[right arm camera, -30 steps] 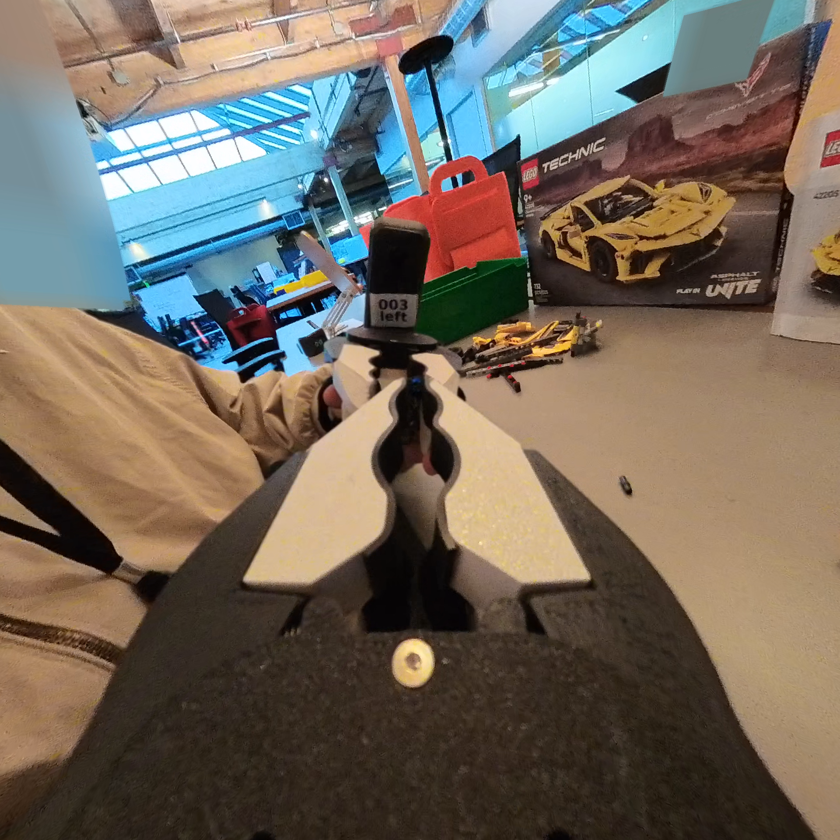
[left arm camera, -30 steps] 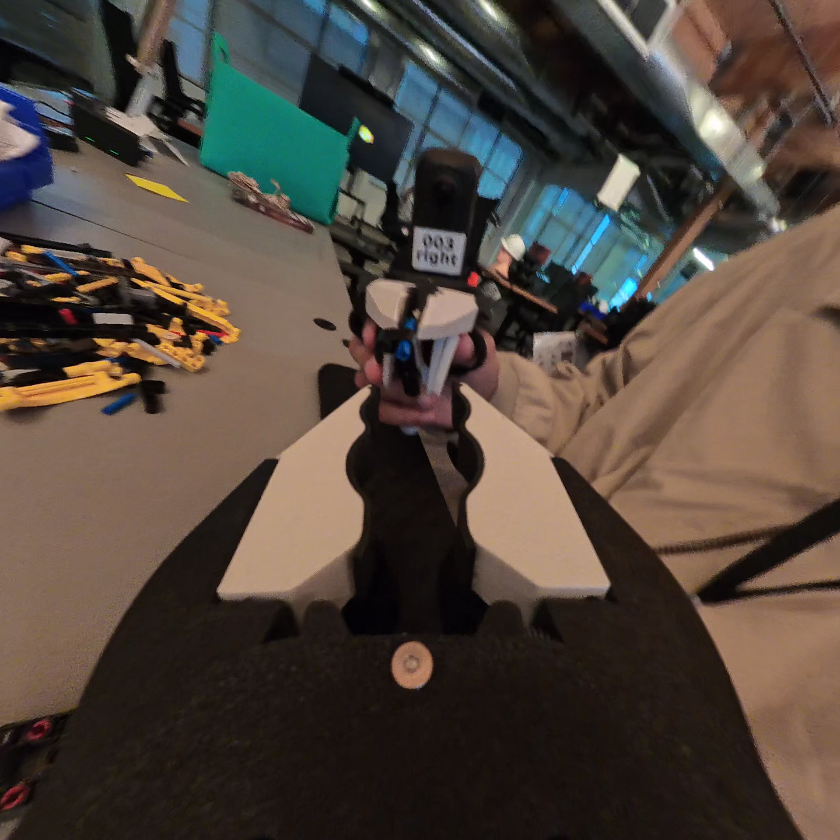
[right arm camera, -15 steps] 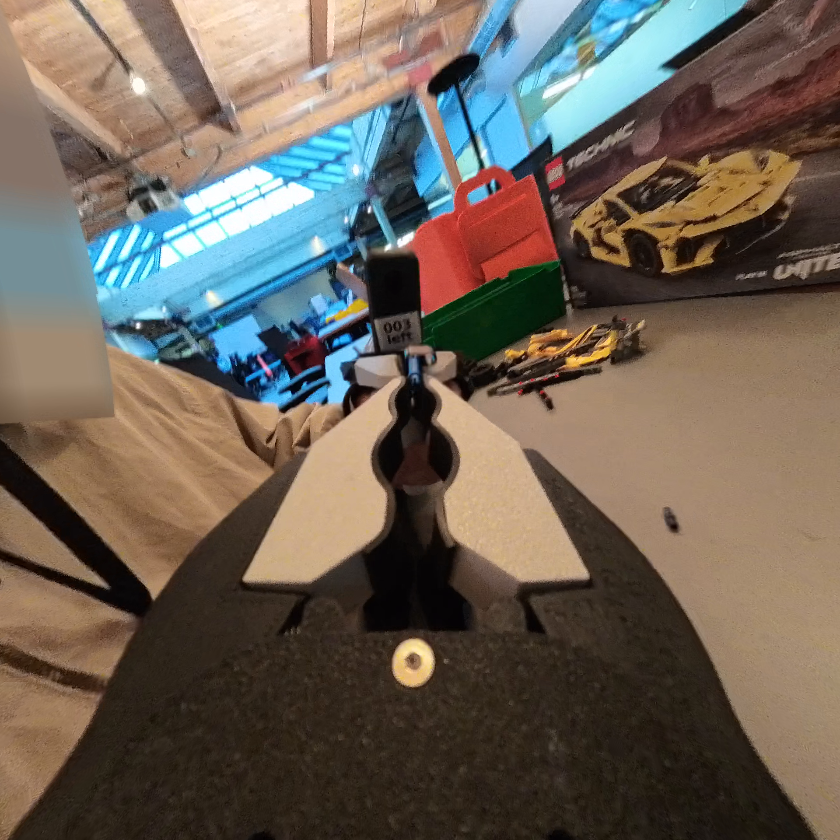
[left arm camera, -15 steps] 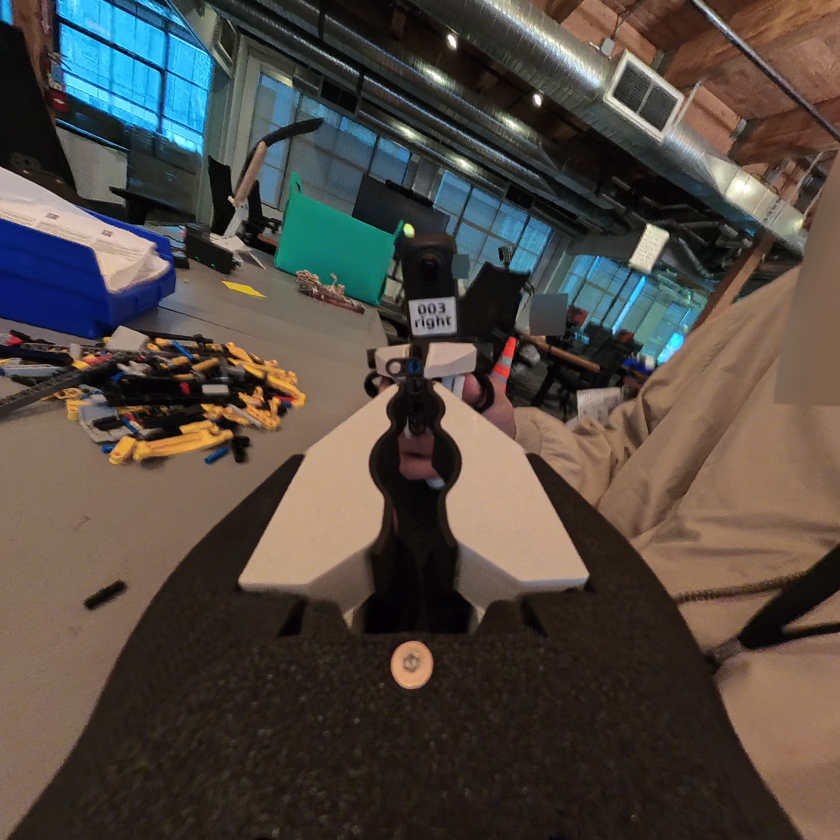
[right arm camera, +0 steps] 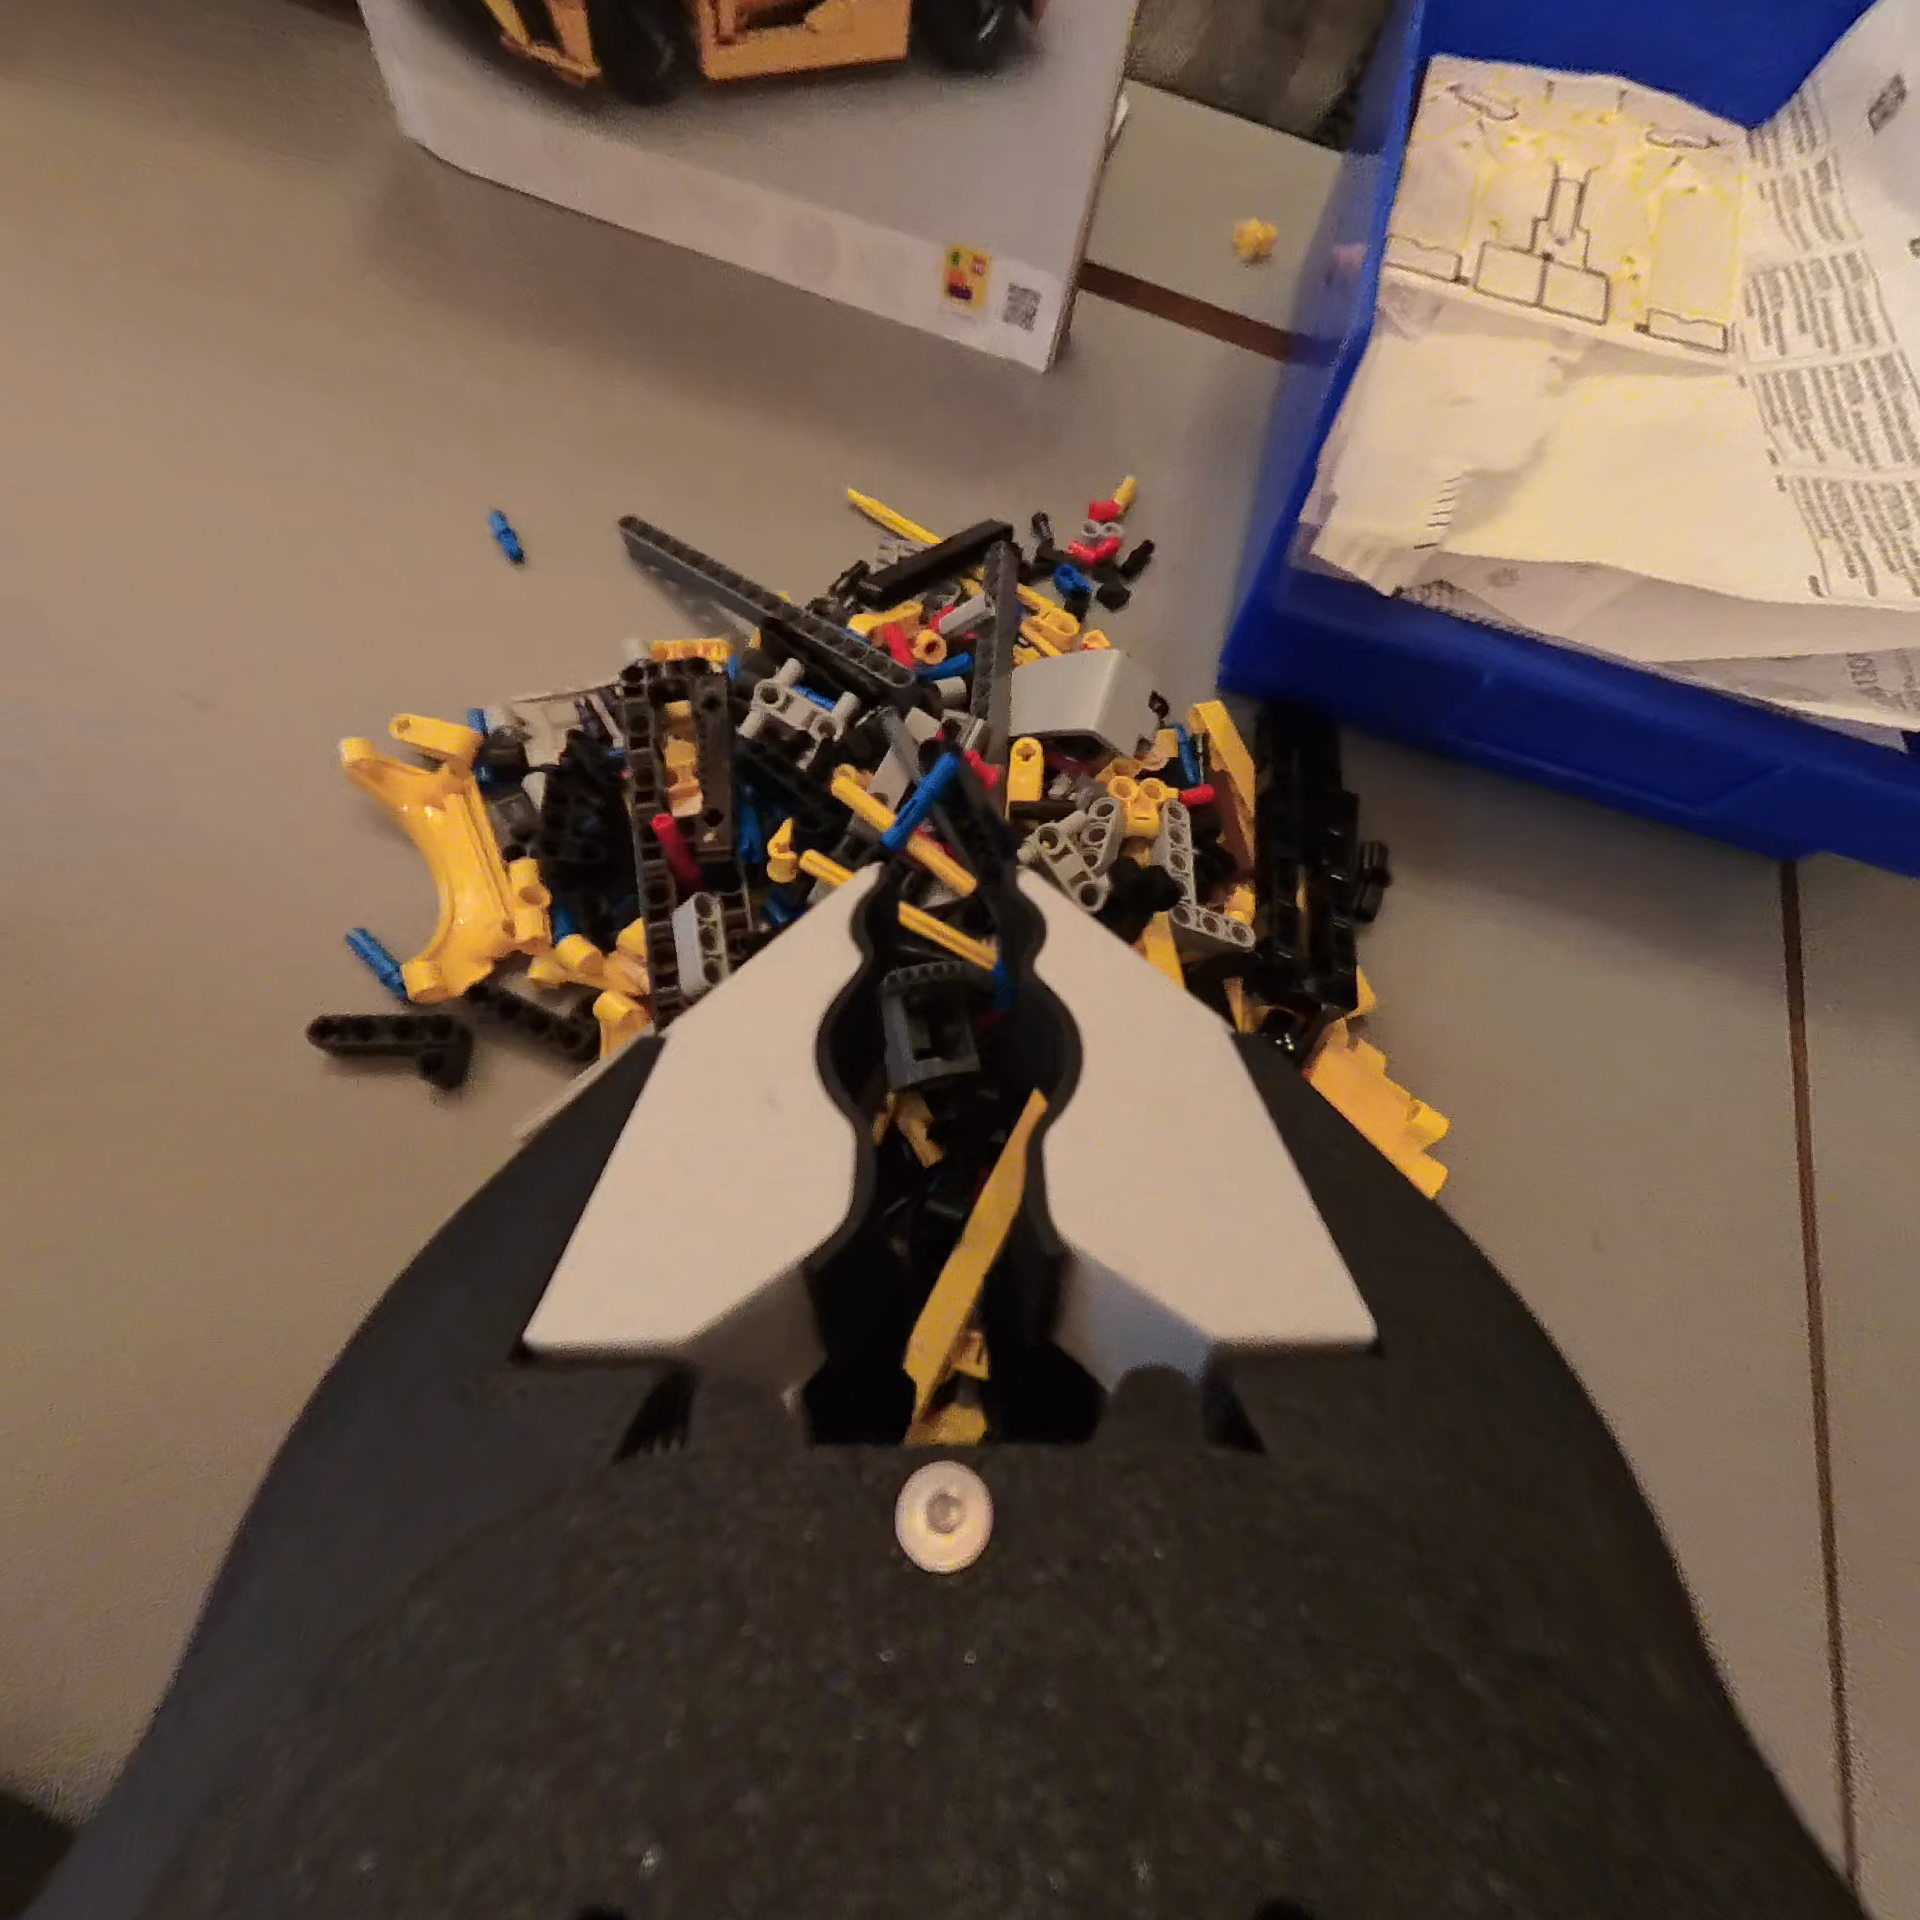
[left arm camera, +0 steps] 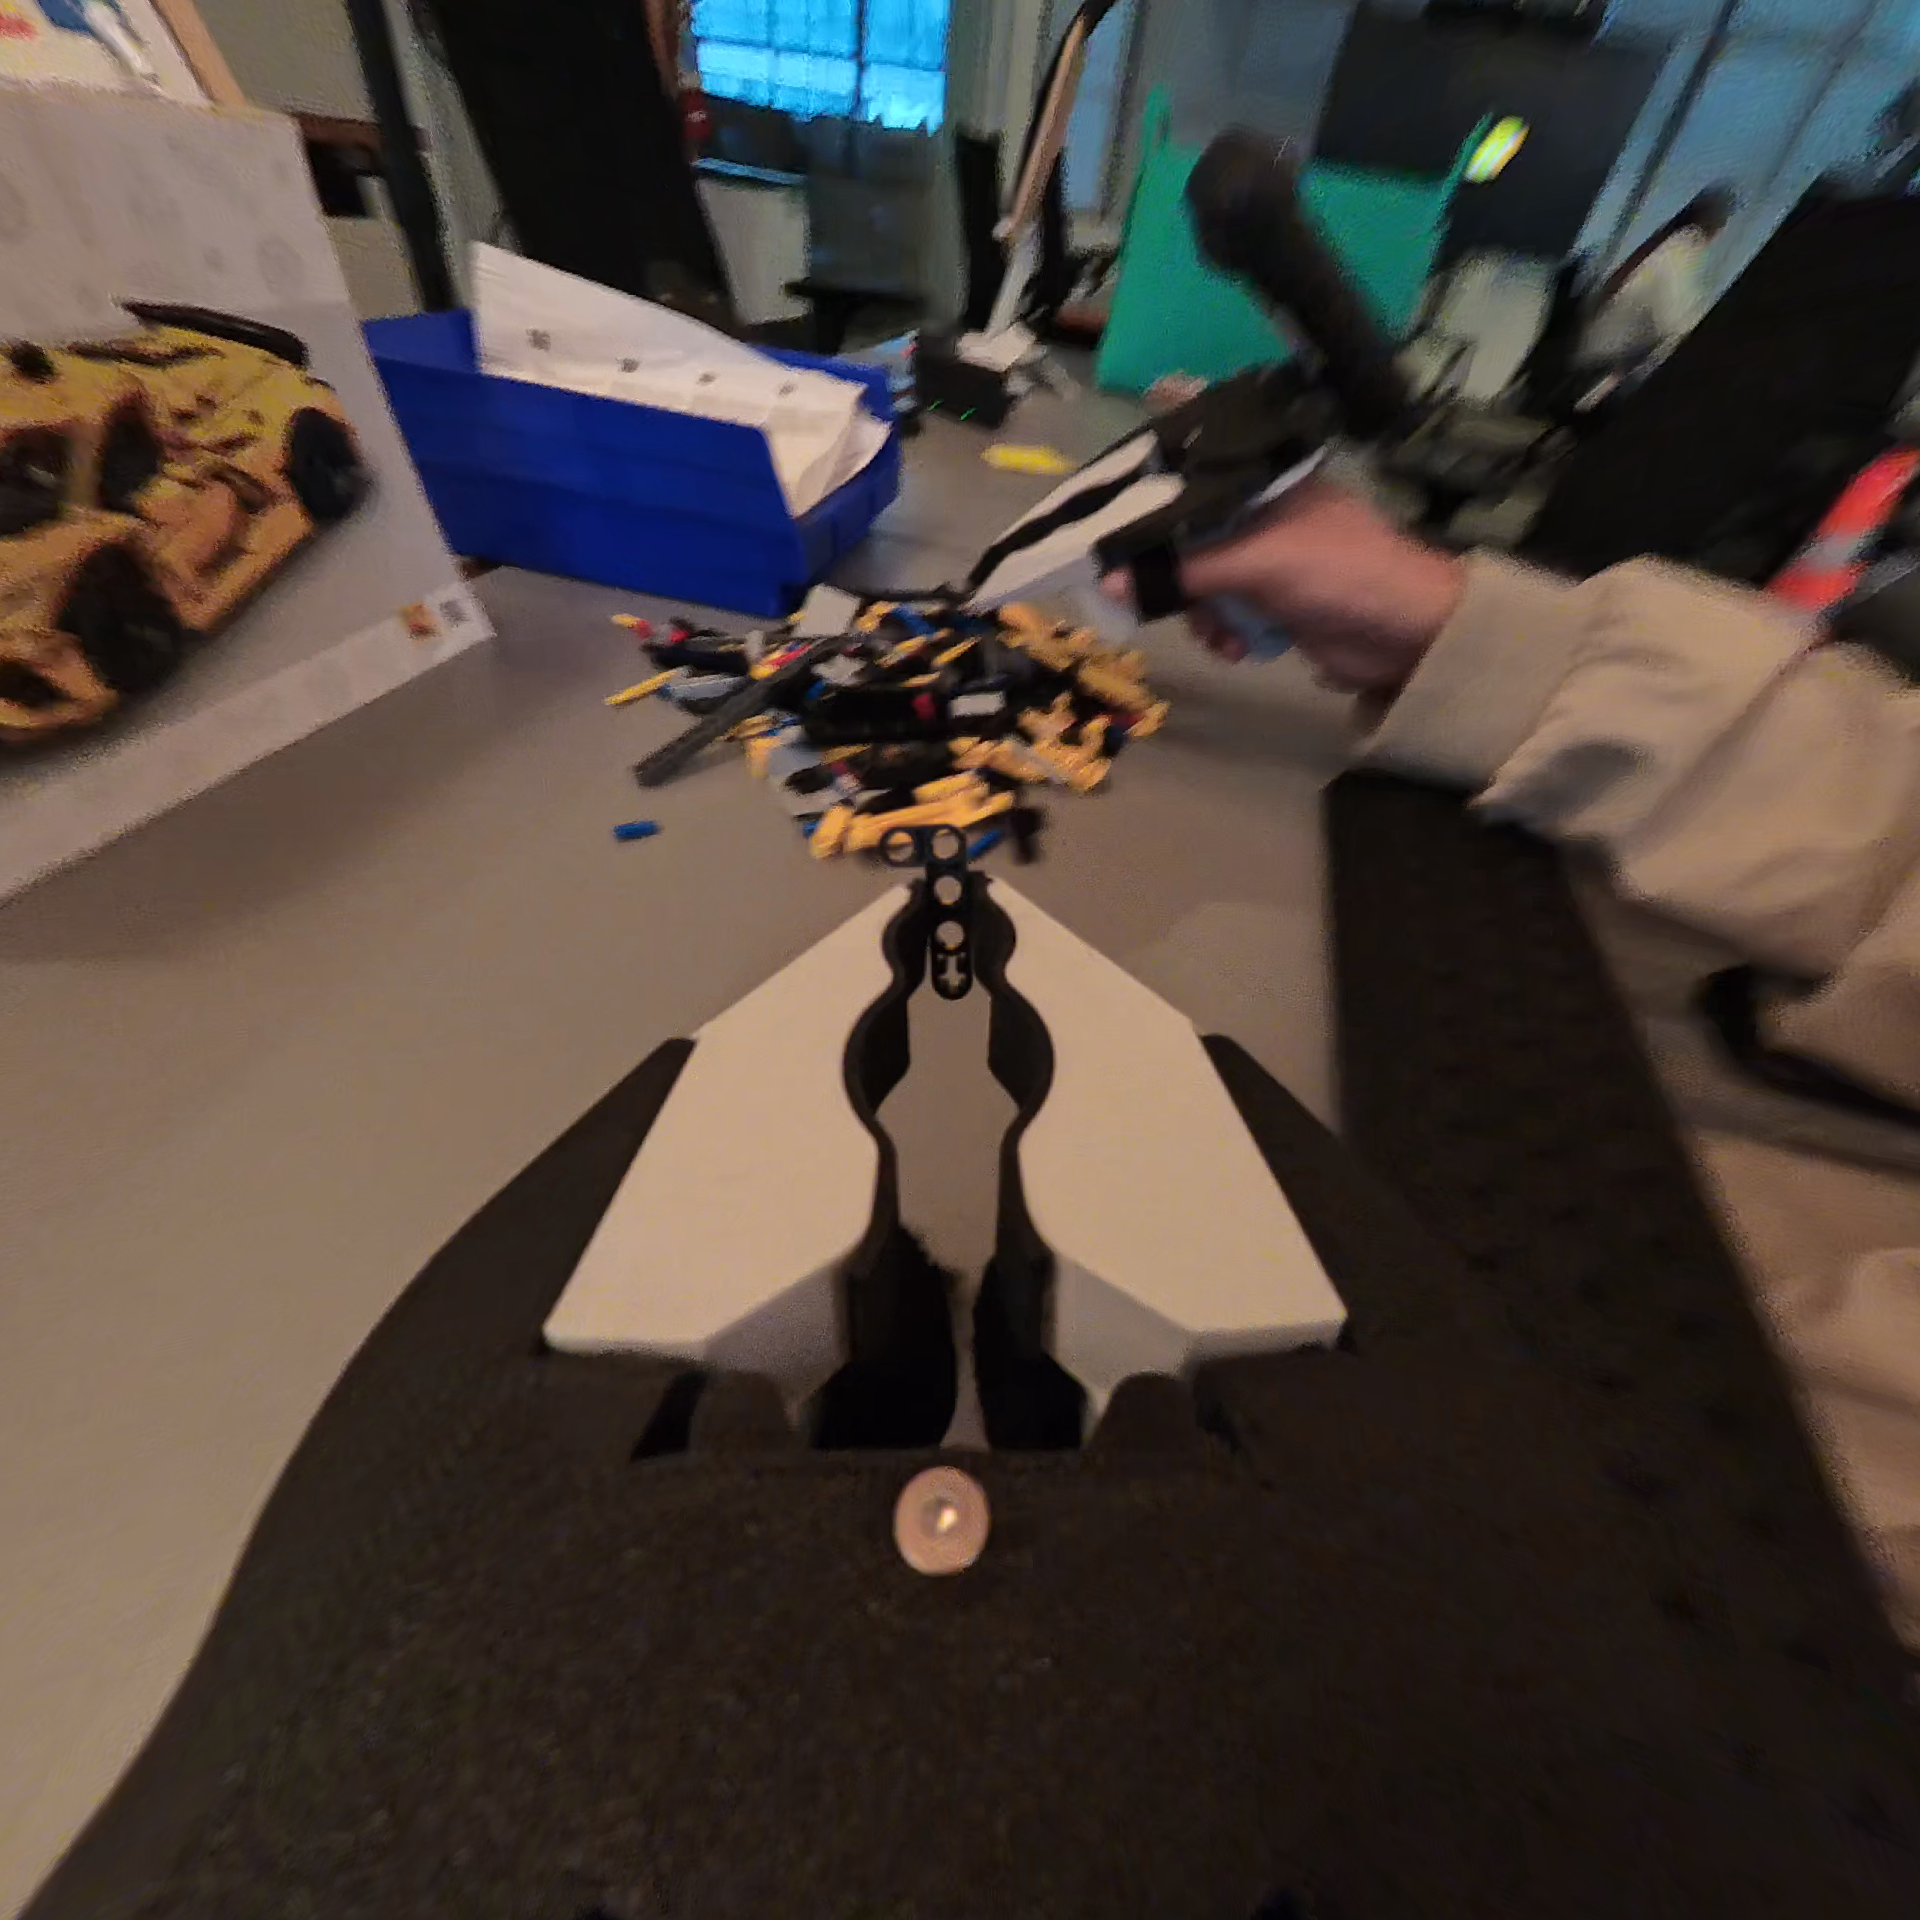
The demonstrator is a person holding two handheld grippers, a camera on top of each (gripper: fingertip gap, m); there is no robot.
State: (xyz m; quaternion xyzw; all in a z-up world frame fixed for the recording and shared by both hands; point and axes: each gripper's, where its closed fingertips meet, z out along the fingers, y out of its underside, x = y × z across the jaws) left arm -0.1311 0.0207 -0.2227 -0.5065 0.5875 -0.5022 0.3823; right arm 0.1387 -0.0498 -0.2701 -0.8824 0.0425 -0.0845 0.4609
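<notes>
My left tool (left arm camera: 948,914) pinches a small black perforated beam (left arm camera: 943,914) between its tips, the piece standing upright at frame centre above the grey tabletop (left arm camera: 312,1039). Beyond it, in the upper middle of the left wrist view, lies the pile of yellow, black and blue building pieces (left arm camera: 914,717), with a blue bin (left arm camera: 634,478) holding folded paper sheets (left arm camera: 665,353) behind, and a box printed with a yellow car (left arm camera: 156,499) at upper left. My right tool (left arm camera: 1049,540) hovers over the pile's far edge at upper right. In the right wrist view, my right tool (right arm camera: 951,883) has its tips nearly together just above the pile (right arm camera: 831,790); a thin dark piece with blue ends (right arm camera: 992,914) sits between them, though I cannot tell whether it is gripped.
</notes>
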